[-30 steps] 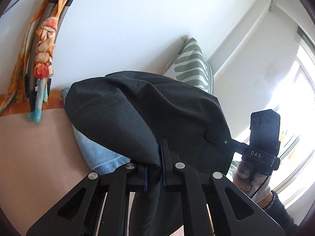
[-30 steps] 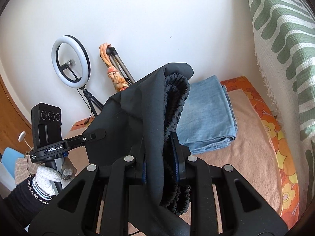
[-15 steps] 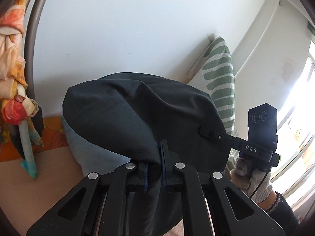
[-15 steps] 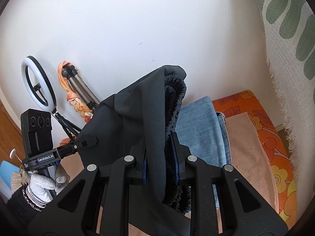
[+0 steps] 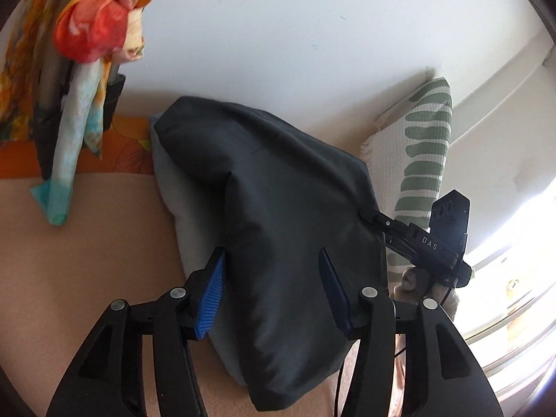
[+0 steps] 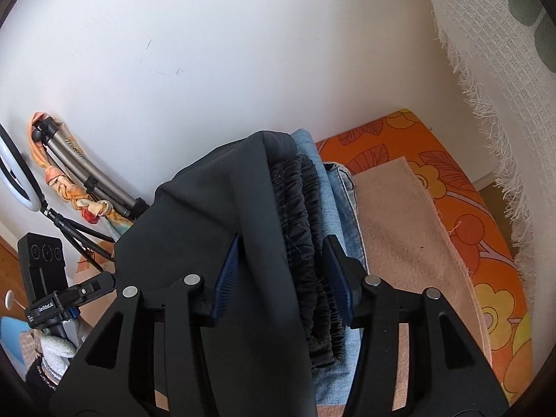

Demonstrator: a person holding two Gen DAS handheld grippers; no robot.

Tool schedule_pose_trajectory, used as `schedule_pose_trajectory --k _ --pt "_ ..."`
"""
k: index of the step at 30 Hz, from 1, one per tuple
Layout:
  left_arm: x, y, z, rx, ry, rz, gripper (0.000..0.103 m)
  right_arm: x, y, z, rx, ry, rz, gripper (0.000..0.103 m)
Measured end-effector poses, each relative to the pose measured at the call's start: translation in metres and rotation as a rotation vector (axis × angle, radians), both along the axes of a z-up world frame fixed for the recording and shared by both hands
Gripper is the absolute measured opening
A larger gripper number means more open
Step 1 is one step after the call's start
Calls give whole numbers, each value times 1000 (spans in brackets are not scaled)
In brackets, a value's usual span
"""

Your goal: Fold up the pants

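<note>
The jaws of the left gripper have just been opening and are now seen spread apart, with the folded black pants lying between the blue pads but not pressed by them. In the same way, the jaws of the right gripper have just been opening and are held apart; the gathered elastic waistband and a smooth fold of the pants lie between its pads, and no clamping is seen.

The pants are laid as a folded bundle on top of folded jeans, whose pale blue edge is seen under the black cloth in the left wrist view. The jeans rest on a tan blanket spread over an orange flowered bed cover, close to the white wall.

In the left wrist view the right gripper is seen at the far edge of the pants, held by a gloved hand. In the right wrist view the left gripper is seen at the other edge, above a gloved hand.

A green-striped white cushion is propped in the corner. A tripod wrapped with an orange scarf and a ring light are stood against the wall.
</note>
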State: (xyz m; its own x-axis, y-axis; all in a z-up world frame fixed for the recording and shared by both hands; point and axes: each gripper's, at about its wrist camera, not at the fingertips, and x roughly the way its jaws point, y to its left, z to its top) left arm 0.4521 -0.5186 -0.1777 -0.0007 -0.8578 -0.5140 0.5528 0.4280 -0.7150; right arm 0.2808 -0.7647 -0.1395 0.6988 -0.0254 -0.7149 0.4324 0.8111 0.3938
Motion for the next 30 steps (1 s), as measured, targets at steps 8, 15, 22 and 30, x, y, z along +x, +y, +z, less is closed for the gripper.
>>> schedule_pose_trajectory --k 8,15,22,30 --pt "-40 5 -16 -66 123 -70 50 -19 13 6 -54 28 -26 53" --pt "-61 0 -8 -14 113 -70 50 -42 23 32 -105 19 -73 53" --pt "-88 21 11 67 -10 -44 52 -83 56 55 -120 15 -85 64" --pt "-136 61 43 82 -132 -45 53 -131 122 69 -181 56 -62 68"
